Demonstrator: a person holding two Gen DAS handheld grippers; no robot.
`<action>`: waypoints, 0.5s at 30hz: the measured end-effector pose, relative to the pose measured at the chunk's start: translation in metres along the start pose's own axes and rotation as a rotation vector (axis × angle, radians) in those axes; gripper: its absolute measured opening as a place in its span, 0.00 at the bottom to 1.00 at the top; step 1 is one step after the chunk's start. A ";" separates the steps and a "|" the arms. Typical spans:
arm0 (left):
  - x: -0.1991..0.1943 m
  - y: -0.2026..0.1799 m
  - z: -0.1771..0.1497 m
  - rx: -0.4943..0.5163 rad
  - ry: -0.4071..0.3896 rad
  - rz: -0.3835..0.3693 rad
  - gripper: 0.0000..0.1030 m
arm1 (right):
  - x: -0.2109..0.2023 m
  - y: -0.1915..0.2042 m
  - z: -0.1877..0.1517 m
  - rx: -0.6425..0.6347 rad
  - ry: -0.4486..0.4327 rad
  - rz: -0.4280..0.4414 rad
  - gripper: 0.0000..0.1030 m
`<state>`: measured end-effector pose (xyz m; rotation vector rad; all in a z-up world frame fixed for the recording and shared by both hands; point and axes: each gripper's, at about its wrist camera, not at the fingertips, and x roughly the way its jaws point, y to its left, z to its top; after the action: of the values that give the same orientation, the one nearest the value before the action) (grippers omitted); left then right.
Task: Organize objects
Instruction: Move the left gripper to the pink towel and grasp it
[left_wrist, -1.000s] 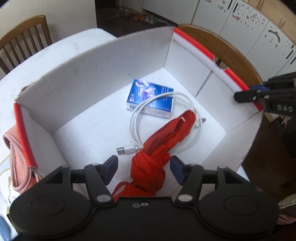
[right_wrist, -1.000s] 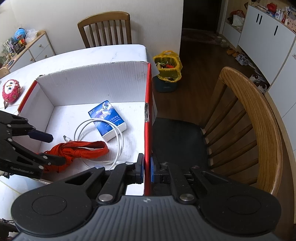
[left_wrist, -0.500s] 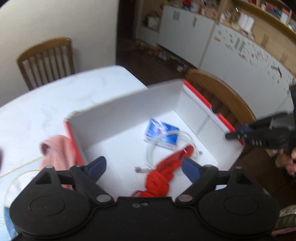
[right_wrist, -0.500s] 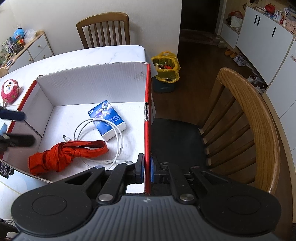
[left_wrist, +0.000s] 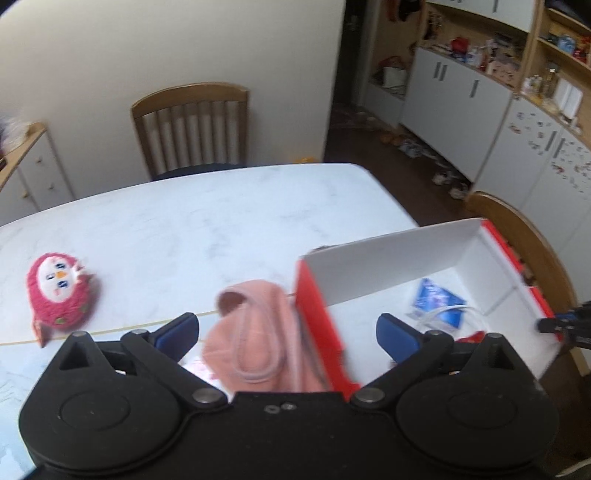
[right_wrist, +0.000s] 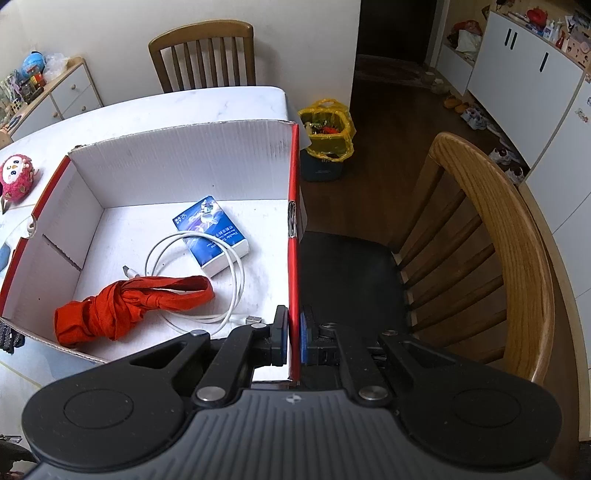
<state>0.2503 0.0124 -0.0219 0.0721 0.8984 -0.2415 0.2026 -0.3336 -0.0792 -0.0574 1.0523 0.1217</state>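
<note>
A white cardboard box with red outer sides stands on the white table. In it lie a knotted red cloth, a coiled white cable and a blue packet. My right gripper is shut on the box's right wall. My left gripper hovers above the box's left wall, jaws opening wide and gripping nothing. Under it, just outside the box, a pink cloth lies on the table. A pink plush toy sits further left.
One wooden chair stands right beside the box, another at the table's far side. A yellow-lined bin is on the floor beyond the table corner. White cabinets line the right wall.
The left gripper has let go of the red cloth, risen out of the box and swung left over the pink cloth, its jaws widening. The right gripper has kept still on the wall.
</note>
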 end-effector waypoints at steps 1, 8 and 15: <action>0.003 0.006 0.000 -0.008 0.010 0.008 0.99 | 0.000 0.001 0.000 -0.002 0.002 -0.003 0.06; 0.023 0.043 -0.009 0.003 0.030 0.020 0.99 | 0.000 0.005 -0.001 -0.014 0.016 -0.025 0.06; 0.042 0.055 -0.023 0.035 0.067 -0.045 0.99 | 0.000 0.008 -0.001 -0.020 0.027 -0.042 0.06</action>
<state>0.2708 0.0622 -0.0712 0.0928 0.9631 -0.2977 0.2008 -0.3259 -0.0796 -0.0990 1.0765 0.0934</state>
